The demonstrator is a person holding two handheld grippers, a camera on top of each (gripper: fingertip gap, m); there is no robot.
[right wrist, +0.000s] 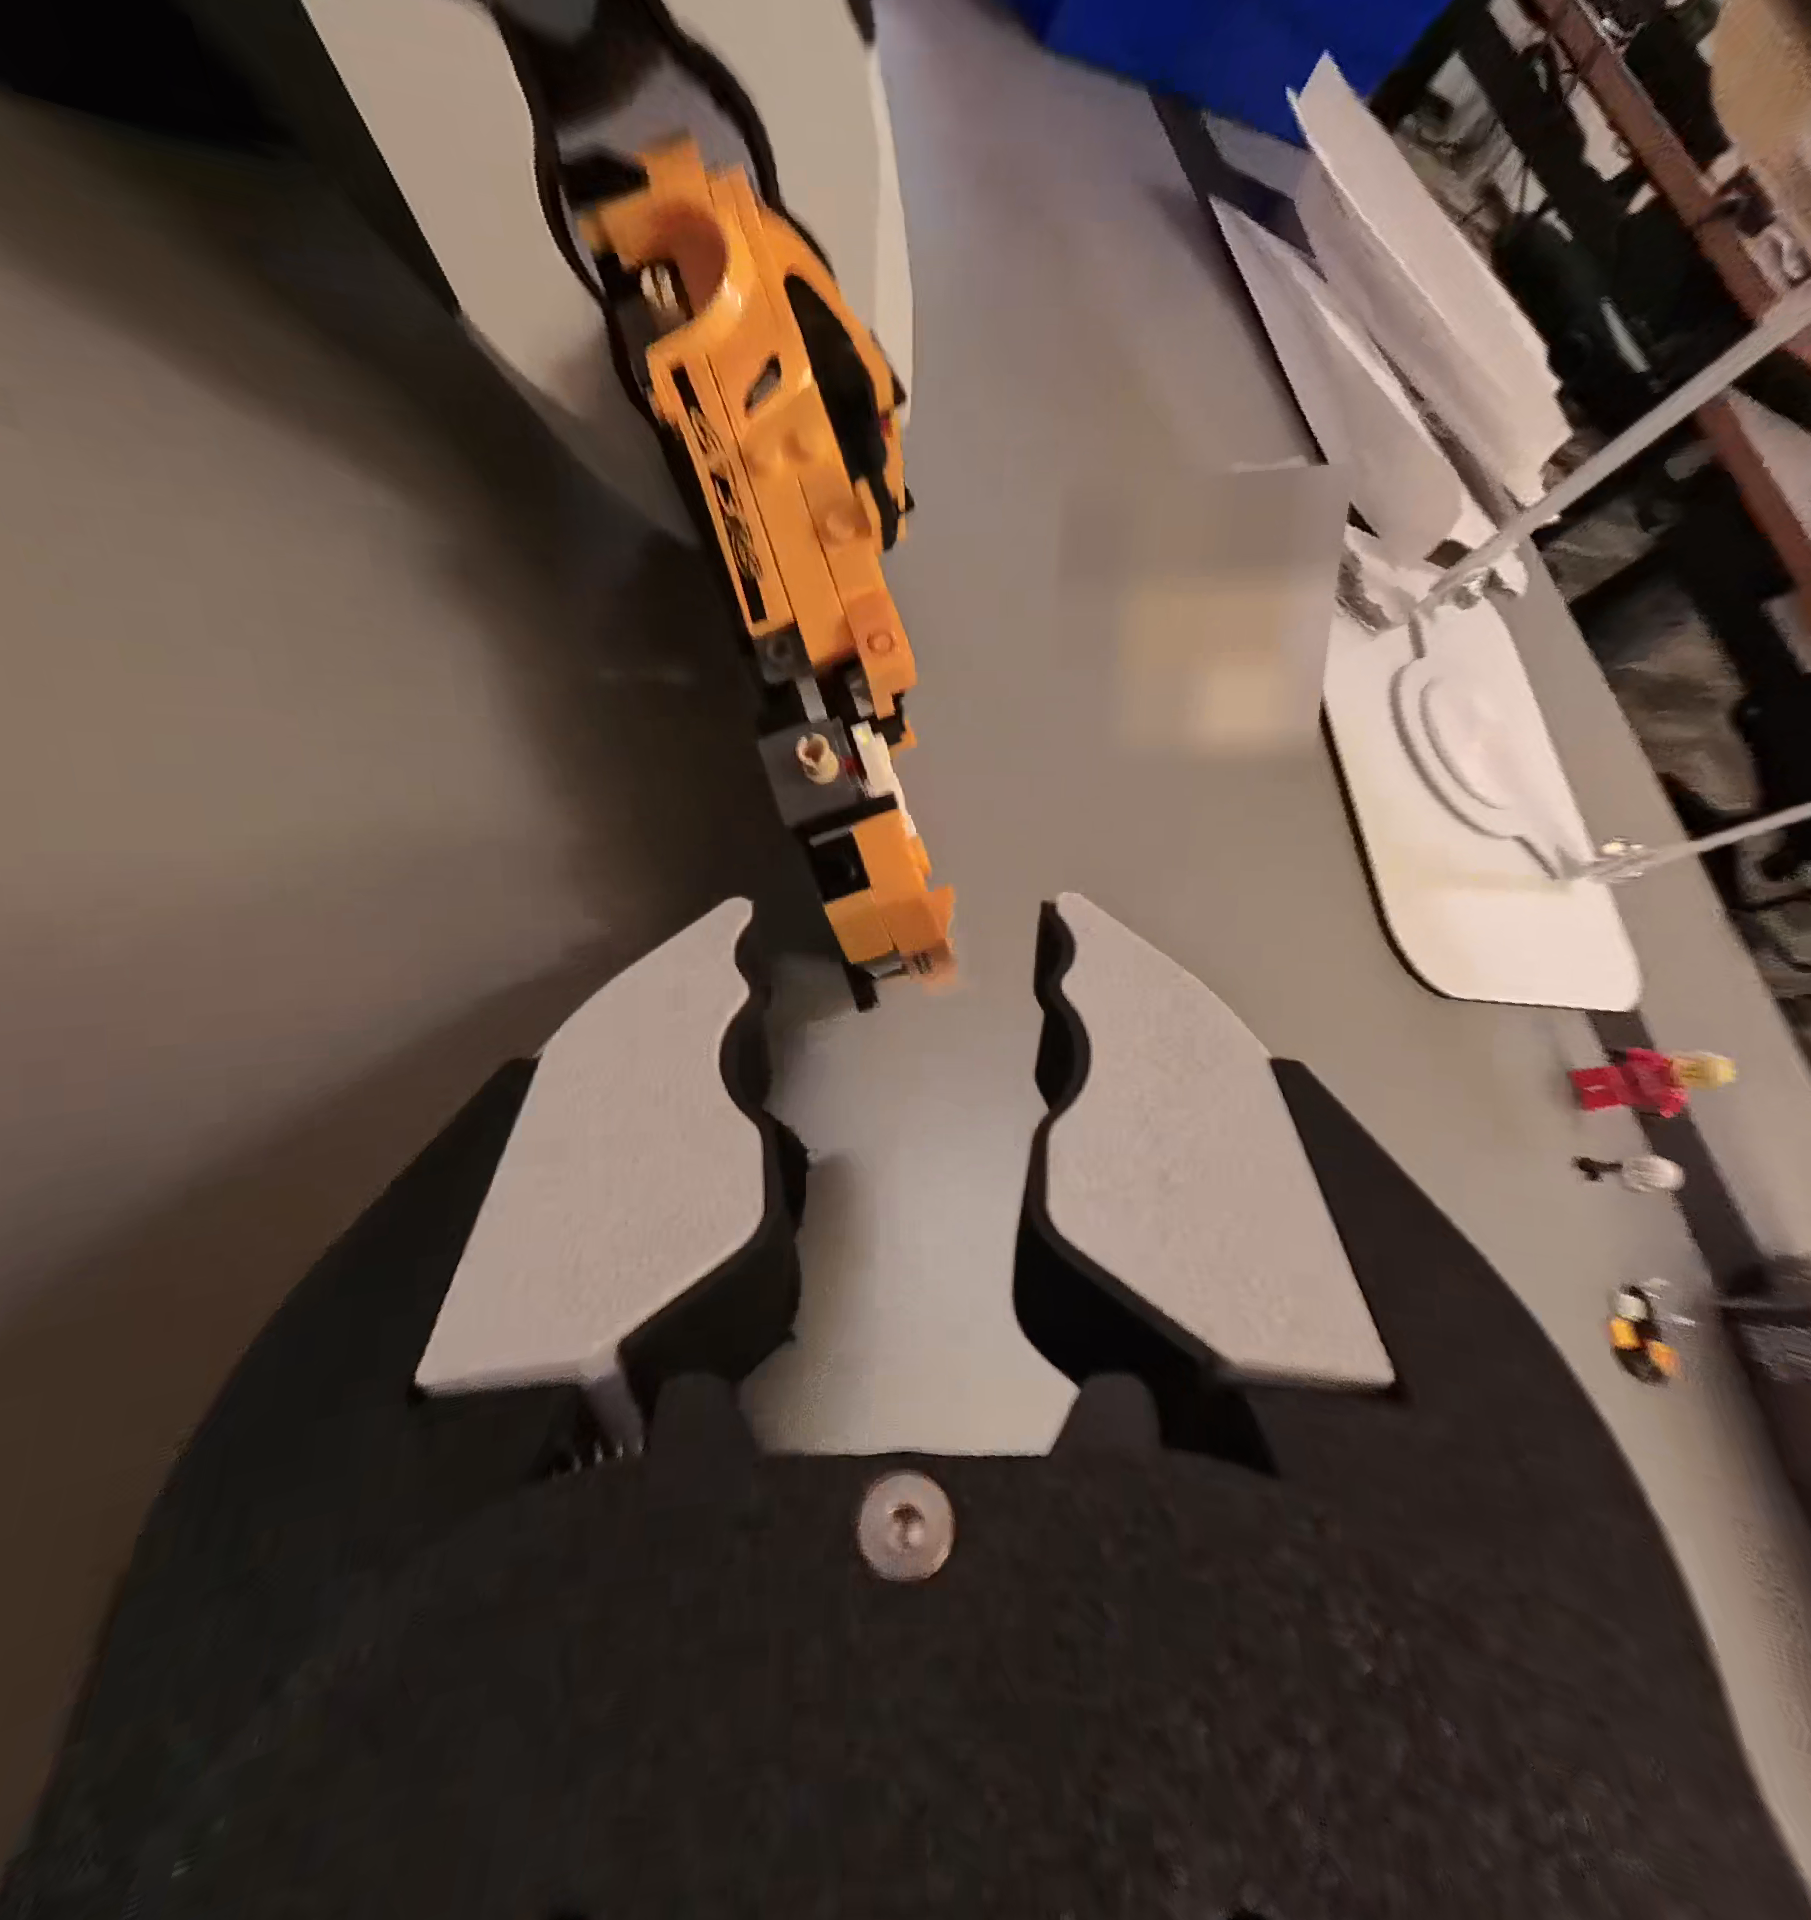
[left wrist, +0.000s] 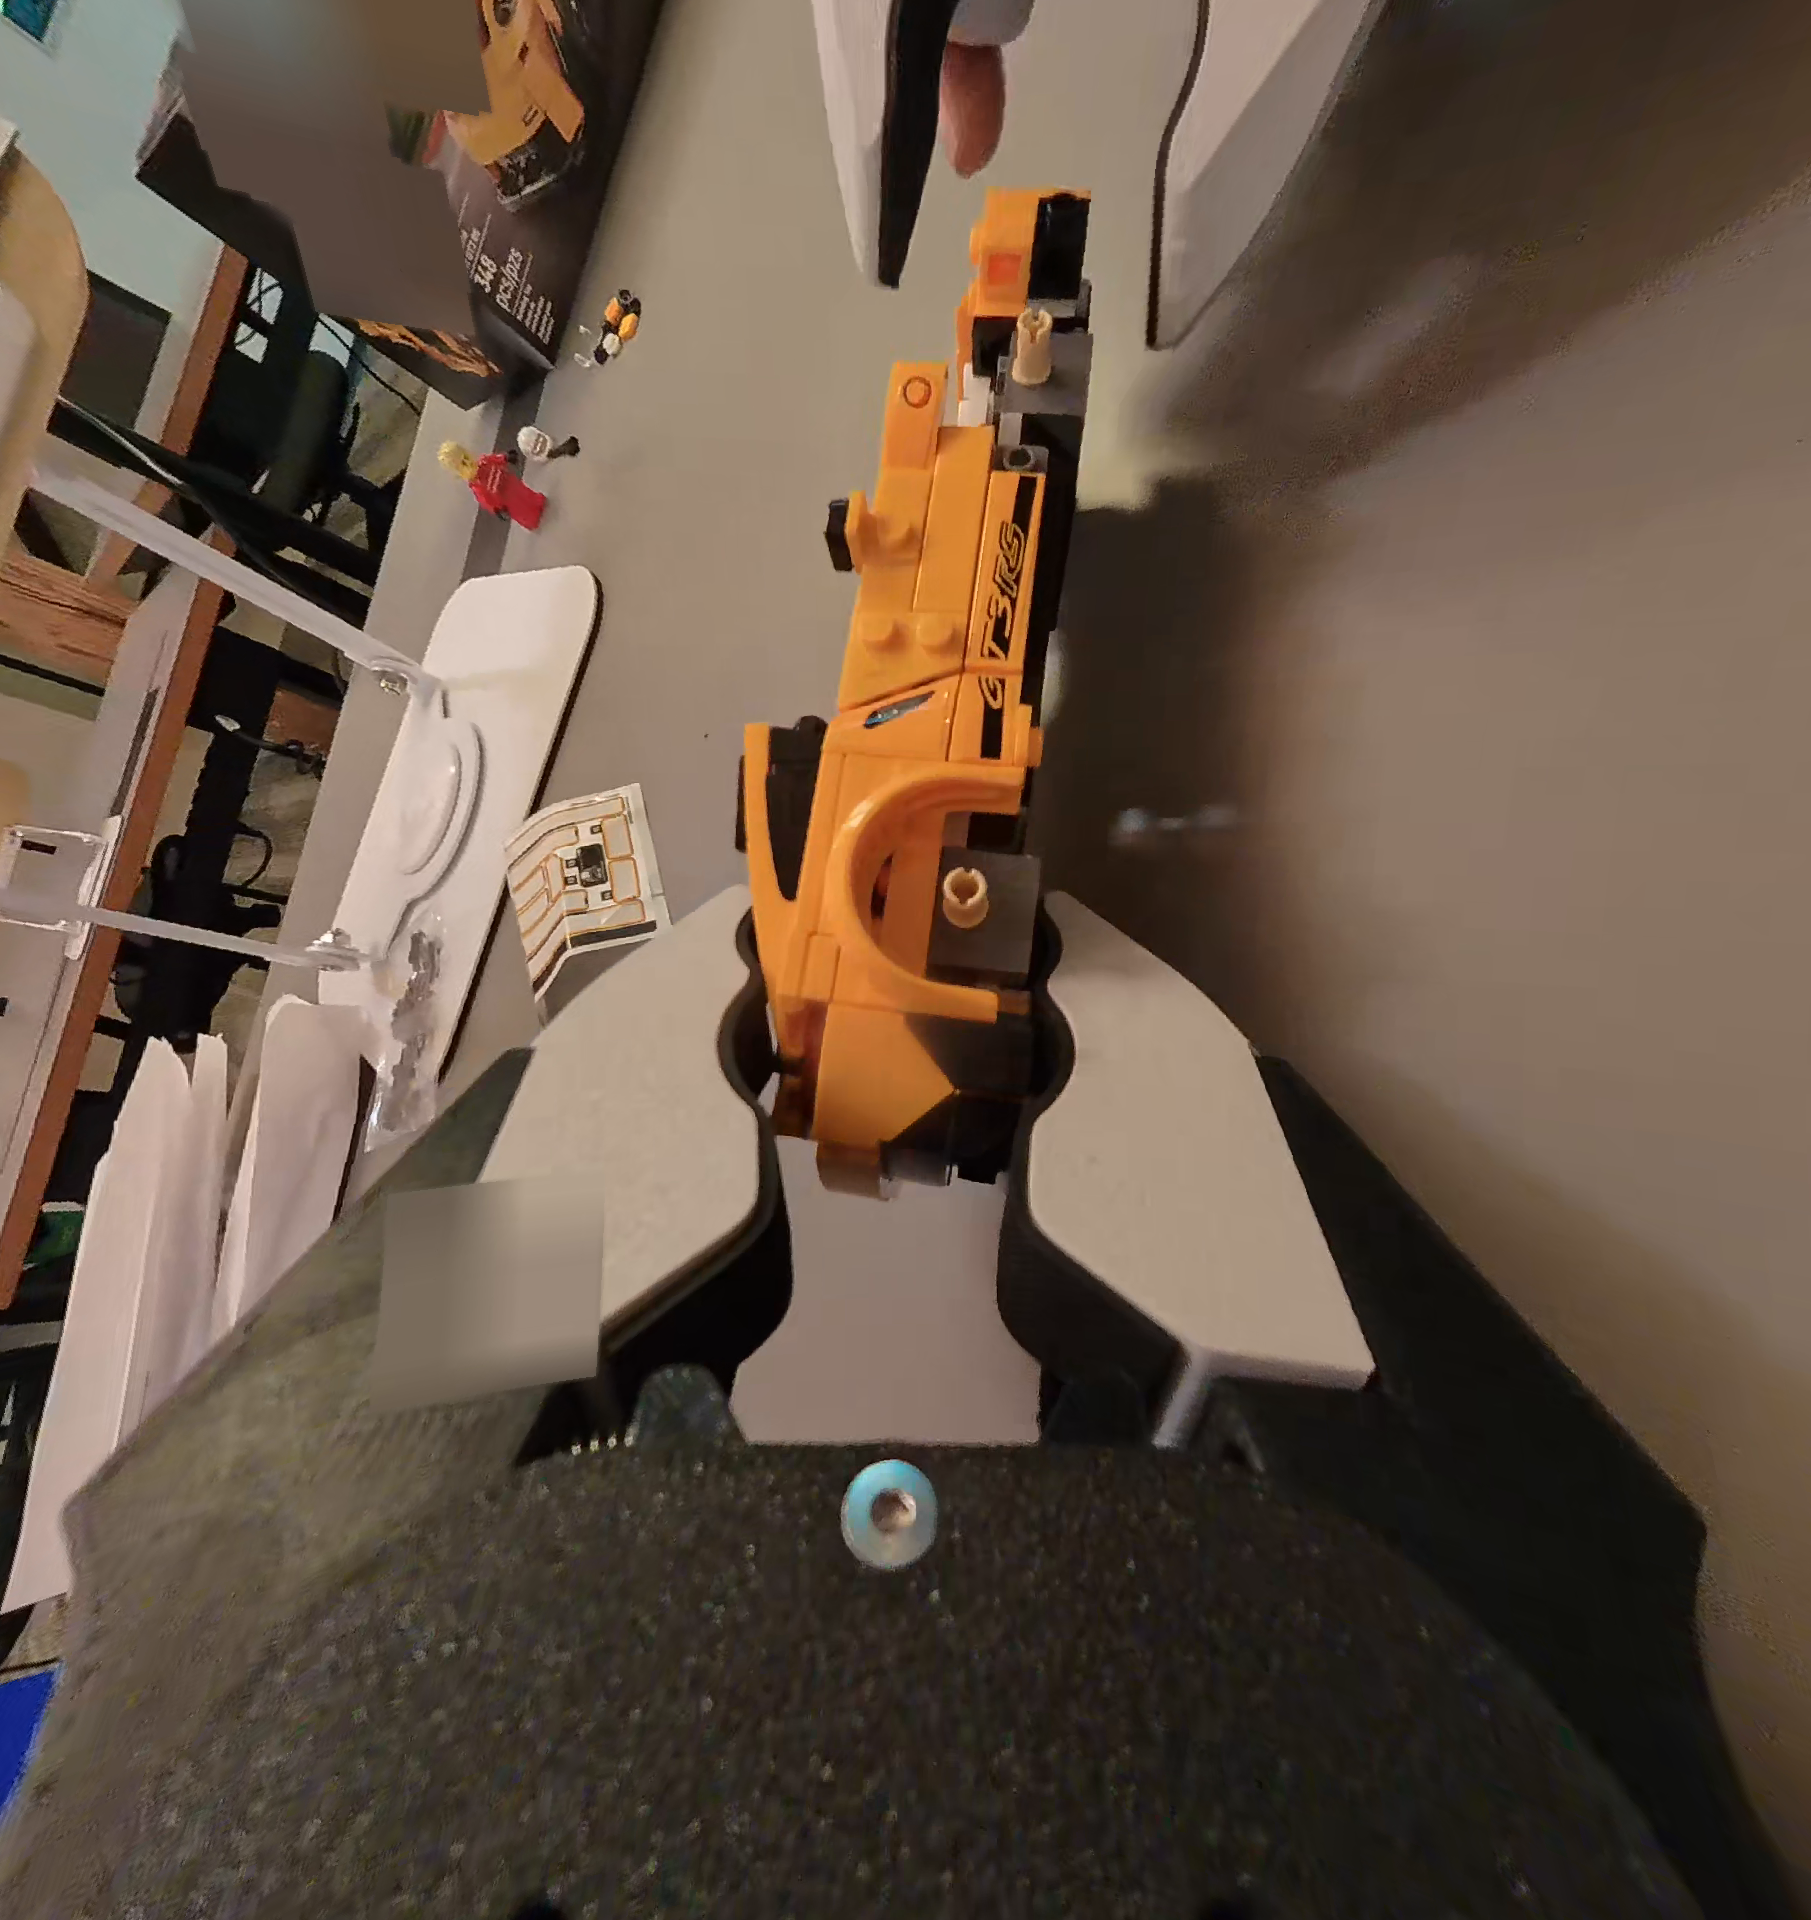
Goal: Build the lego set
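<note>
An orange and black lego car body (left wrist: 932, 675) with no wheels, tan axle pins showing, is tipped on its side over the grey table. My left gripper (left wrist: 896, 997) is shut on the car's near end. The car also shows in the right wrist view (right wrist: 797, 540), with the left gripper at its far end. My right gripper (right wrist: 896, 925) is open and empty; the car's other end reaches between its fingertips without touching them. The right gripper's fingers (left wrist: 865, 135) show at the top of the left wrist view, beyond the car.
On the table lie a red minifigure (left wrist: 501, 483), small orange and black loose parts (left wrist: 615, 322), a sticker sheet (left wrist: 584, 883), a white board with a clear stand (left wrist: 485, 748), white paper bags (left wrist: 184, 1195) and the dark set box (left wrist: 527, 177). Left tips to right tips: about 11 centimeters. My right gripper's tips are some 30 centimeters from the red minifigure (left wrist: 501, 483). Seen from the right wrist view (right wrist: 1640, 1085) as well.
</note>
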